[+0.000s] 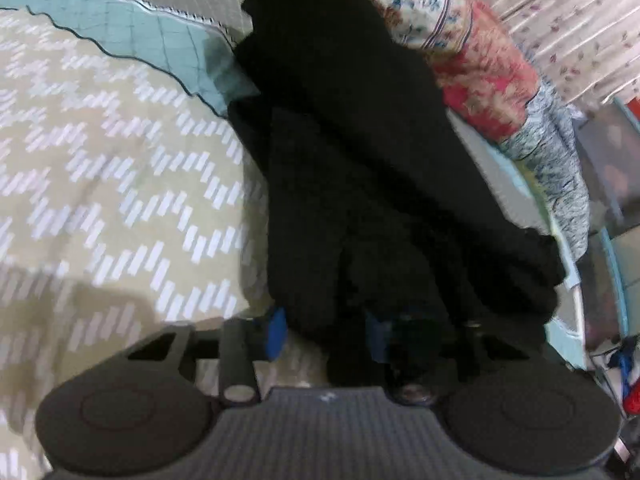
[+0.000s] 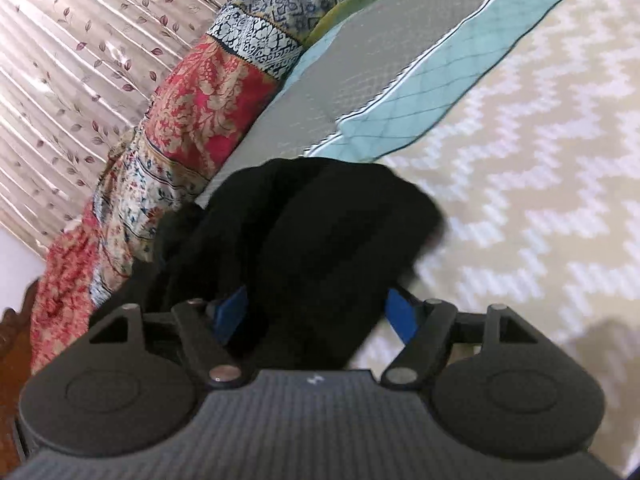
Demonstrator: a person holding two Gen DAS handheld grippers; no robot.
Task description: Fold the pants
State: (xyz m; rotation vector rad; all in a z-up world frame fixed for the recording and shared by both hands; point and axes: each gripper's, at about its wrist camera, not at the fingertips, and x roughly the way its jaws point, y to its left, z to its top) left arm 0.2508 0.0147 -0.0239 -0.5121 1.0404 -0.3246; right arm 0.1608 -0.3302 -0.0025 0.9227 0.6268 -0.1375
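The black pants (image 1: 360, 152) stretch away from my left gripper (image 1: 326, 334) across the bed, up toward the top of the left wrist view. The cloth sits bunched between the left gripper's blue pads (image 1: 276, 334), which grip it. In the right wrist view another part of the black pants (image 2: 320, 232) is heaped over my right gripper (image 2: 316, 314). Its blue pads (image 2: 400, 314) stand on either side of a thick bunch of cloth and hold it. The fingertips of both grippers are mostly hidden by fabric.
The bed has a beige cover with white zigzag marks (image 1: 100, 168) (image 2: 540, 184). A teal and grey quilted blanket (image 1: 160, 36) (image 2: 400, 92) lies beyond. A floral red and blue patterned cloth (image 1: 480, 68) (image 2: 200, 112) lies beside a leaf-print curtain (image 2: 80, 60).
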